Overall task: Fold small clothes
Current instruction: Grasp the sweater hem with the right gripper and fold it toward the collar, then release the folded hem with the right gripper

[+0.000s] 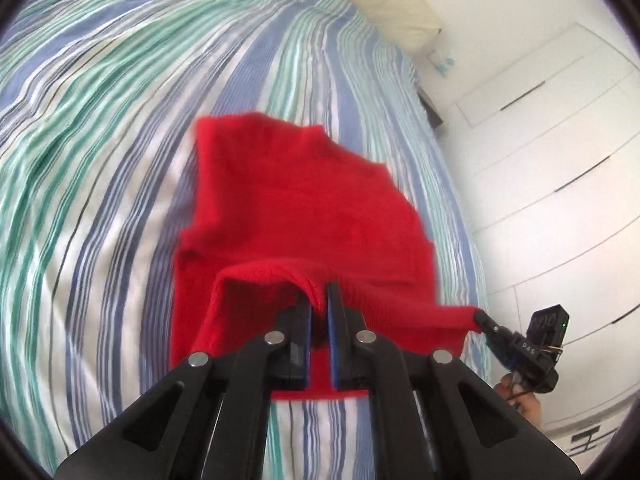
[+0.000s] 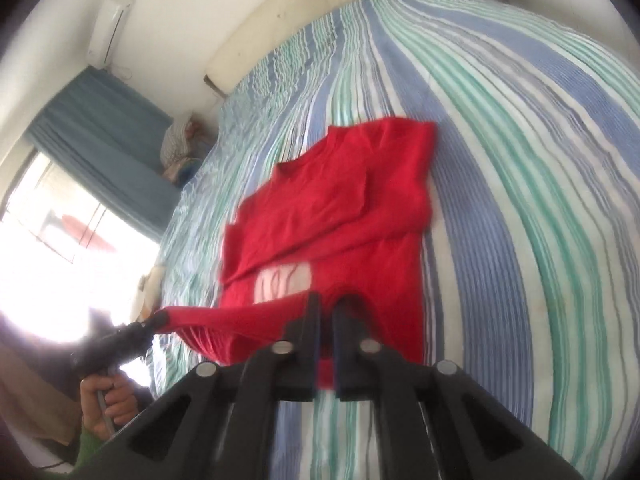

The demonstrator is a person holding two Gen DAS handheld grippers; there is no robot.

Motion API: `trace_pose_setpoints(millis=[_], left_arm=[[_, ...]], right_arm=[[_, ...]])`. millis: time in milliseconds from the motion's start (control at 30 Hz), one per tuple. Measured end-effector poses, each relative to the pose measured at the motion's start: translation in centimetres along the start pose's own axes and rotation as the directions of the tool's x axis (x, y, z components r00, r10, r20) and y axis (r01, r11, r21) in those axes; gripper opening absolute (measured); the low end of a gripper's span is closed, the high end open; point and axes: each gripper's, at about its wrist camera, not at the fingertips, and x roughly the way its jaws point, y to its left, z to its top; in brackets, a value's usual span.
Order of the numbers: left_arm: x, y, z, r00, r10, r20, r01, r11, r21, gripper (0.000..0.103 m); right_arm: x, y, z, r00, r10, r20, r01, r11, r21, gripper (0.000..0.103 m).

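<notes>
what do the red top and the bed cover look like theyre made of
Red top: looks like a soft knit, perhaps fleece or wool, matte; its hem shows a fuzzy ribbed edge and it drapes limply from both grippers. Bed cover: likely thin woven cotton, matte, with printed blue, green and white stripes and fine wrinkles.

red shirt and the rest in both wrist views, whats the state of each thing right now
red shirt: sleeves folded in across the body, near hem lifted off the bed, the rest lying flat
left gripper: shut on the hem
right gripper: shut on the hem
striped bedcover: spread over the bed, lightly wrinkled
blue curtain: drawn aside, window partly uncovered
wardrobe doors: closed
</notes>
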Motion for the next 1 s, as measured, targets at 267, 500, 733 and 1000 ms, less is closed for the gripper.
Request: trace_pose_setpoints(millis=[267,500,733,1000], left_arm=[[9.5,0.3,11.8,0.986,0.155,0.055,-0.156,0.988,0.018,0.005],[9.7,2.5,14.4,0.965,0.242,0.101,-0.243,0.970,-0.002,0.056],[8.2,-0.7,7.7,0.994,0.101,0.032,-0.105,0.969,0.224,0.071],[7.3,1.1,1.6,0.968,0.252,0.011,-0.248,0.943,0.221,0.071]], right_arm=[[12.7,-2.5,14.3,0.995,-0.095,0.028,0.093,0.995,0.047,0.005],[18.1,-4.1,17.6,0.992,-0.124,0.037,0.122,0.991,0.064,0.039],[13.6,0.5,14.9,0.999,-0.043,0.016,0.046,0.969,-0.242,0.041],[13.7,-1.2,3.7,0.943,-0.259,-0.211,0.127,0.863,-0.490,0.040]])
